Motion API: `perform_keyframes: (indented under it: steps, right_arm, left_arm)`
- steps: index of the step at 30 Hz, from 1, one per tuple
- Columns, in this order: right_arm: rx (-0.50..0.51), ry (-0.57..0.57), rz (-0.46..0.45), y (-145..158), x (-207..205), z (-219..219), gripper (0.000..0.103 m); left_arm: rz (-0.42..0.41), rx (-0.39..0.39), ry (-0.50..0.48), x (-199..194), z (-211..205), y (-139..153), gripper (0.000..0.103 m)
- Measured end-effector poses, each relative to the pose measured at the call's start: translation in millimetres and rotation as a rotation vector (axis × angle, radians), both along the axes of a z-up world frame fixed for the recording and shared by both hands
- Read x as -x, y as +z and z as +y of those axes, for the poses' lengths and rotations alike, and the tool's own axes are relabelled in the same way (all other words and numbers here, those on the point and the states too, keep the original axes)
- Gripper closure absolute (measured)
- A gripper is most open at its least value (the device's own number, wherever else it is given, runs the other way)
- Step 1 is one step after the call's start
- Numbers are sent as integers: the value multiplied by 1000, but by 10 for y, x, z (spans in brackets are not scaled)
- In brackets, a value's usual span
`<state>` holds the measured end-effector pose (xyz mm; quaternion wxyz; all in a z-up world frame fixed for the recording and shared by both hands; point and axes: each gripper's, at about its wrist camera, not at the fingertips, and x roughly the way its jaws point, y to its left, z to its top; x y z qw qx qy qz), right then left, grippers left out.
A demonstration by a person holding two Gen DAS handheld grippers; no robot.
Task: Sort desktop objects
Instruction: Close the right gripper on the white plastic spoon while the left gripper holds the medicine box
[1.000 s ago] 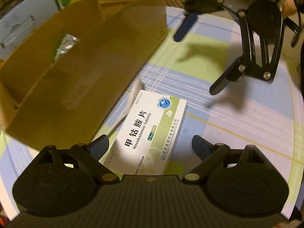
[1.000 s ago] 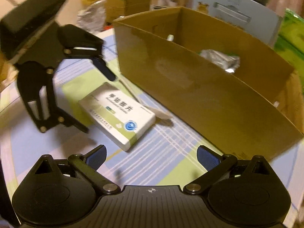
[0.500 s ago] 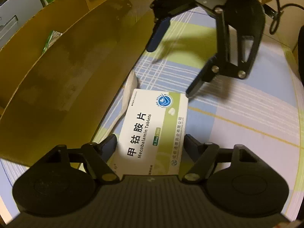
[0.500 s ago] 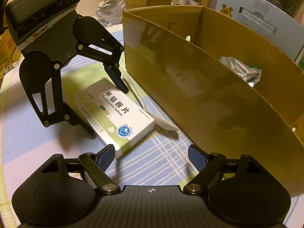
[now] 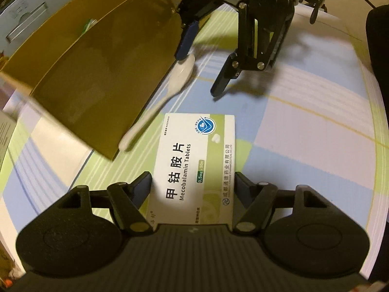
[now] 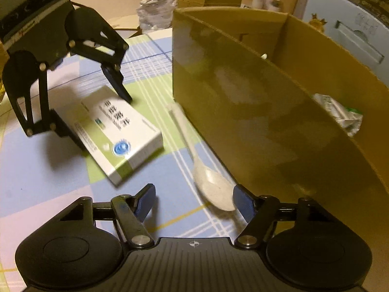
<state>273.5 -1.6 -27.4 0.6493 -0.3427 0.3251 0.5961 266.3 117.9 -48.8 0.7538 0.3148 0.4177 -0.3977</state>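
— Where is the pill box [image 5: 194, 163] relative to the left gripper [image 5: 193, 185]?

— Flat on the checked tablecloth [image 5: 304, 133], its near end between the two fingers, its long axis running straight away from them. The jaws are closing across its width, one finger at each long edge; I judge they are touching or nearly so, not yet squeezing.

— And the right gripper [image 6: 193, 200]?

— Half open and closing too. The bowl of the white spoon [image 6: 214, 182] lies between its fingers, close to the right one, untouched. The handle points away, along the wall of the cardboard box [image 6: 255, 112].

— So each hand has its own target?

— It seems so. The cardboard box stands just beside both.
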Motion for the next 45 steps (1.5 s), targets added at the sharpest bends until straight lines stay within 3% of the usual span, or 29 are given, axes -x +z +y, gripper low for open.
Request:
perform_keyframes:
  steps: [4, 11, 20, 25, 27, 28, 37, 40, 42, 45]
  right_arm:
    - [4, -18, 15, -46, -11, 33, 39]
    - [-6, -71, 81, -64, 74, -34, 62]
    - [32, -105, 190, 12, 343, -130, 62]
    - [8, -153, 134, 152, 413, -186, 60]
    - [-30, -213, 123, 205, 387, -241, 47]
    - [-44, -233, 110, 217, 379, -256, 45]
    - [-29, -343, 115, 47, 224, -192, 44]
    - [-28, -342, 114, 3, 243, -152, 55]
    - [-24, -345, 95, -2, 264, -135, 71]
    - [-16, -383, 121, -2, 268, -138, 73]
  left_arm:
    - [3, 13, 24, 52, 47, -8, 34]
    - [16, 34, 33, 105, 82, 1, 34]
    - [49, 69, 66, 217, -12, 24, 34]
    - [51, 61, 84, 299, -74, 25, 34]
    - [53, 65, 103, 323, -72, 17, 34]
    - [53, 67, 109, 327, -76, 16, 34]
    - [58, 102, 146, 323, -73, 59, 28]
    - [62, 110, 158, 314, -75, 41, 28]
    - [65, 113, 169, 313, -75, 28, 28]
    - [69, 116, 194, 323, -82, 23, 31]
